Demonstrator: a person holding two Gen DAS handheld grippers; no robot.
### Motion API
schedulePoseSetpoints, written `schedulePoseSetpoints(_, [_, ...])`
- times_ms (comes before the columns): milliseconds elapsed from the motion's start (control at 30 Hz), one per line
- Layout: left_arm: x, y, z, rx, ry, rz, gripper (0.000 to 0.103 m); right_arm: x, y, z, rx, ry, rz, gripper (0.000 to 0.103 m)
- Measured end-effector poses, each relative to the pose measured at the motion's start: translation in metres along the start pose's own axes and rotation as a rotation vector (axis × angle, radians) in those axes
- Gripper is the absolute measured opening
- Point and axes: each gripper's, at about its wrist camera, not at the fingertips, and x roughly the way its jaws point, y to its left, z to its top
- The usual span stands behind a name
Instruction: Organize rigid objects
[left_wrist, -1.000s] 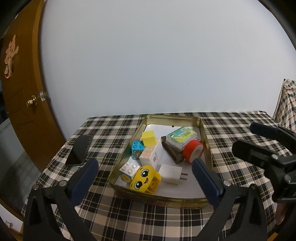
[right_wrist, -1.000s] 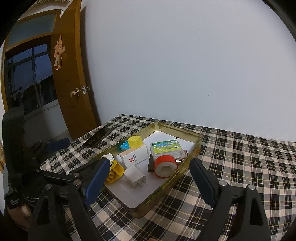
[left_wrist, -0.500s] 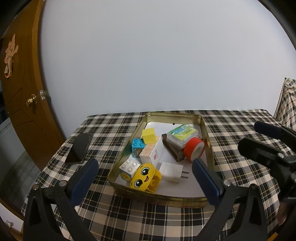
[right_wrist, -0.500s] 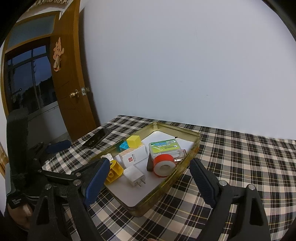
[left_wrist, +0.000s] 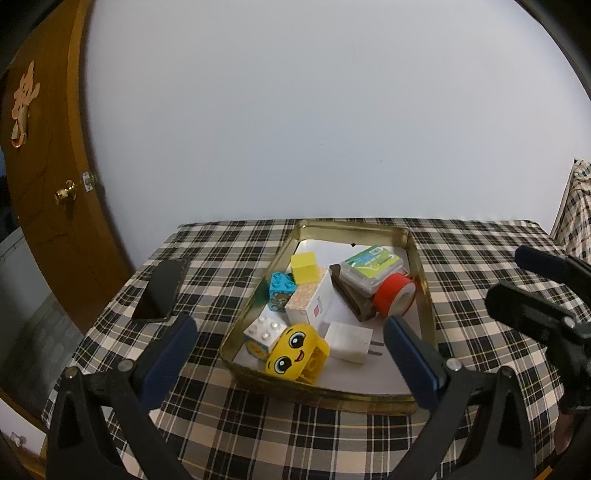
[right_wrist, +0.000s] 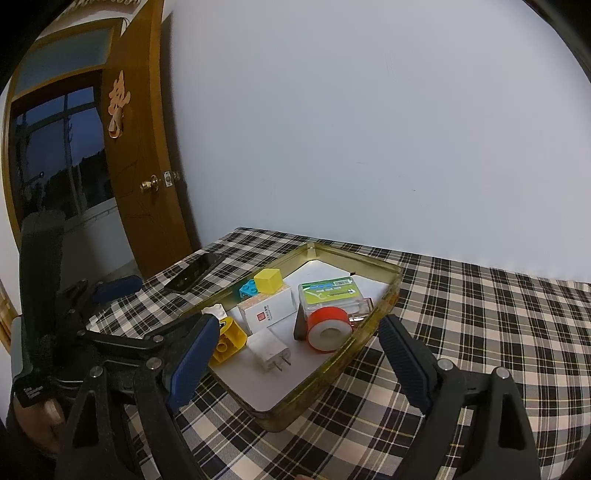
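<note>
A gold tin tray (left_wrist: 421, 273) on the checked cloth holds everything jumbled together. At its near end lie a yellow smiley-face brick (left_wrist: 295, 350) and a white plug adapter (left_wrist: 349, 341). Farther in lie a red tape roll (left_wrist: 393, 301), a green-labelled clear box (left_wrist: 371, 264) and a yellow cube (left_wrist: 304, 267).

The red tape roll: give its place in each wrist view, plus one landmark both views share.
Left wrist: the red tape roll lies right of centre, inside the gold tin tray by its right wall, against the green-lidded box.
Right wrist: the roll sits at centre, near the tray's right wall, just ahead of the box.
Shared landmark: the white plug adapter, in front of the roll.
</note>
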Motion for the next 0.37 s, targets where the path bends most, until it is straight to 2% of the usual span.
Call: schedulePoseSetpoints(367, [0.0039,-0.0021,-0.0019,0.013,0.003,0.023,0.102,0.0031,0.0023,-0.0037,-0.006,0.011,-0.003,0.09])
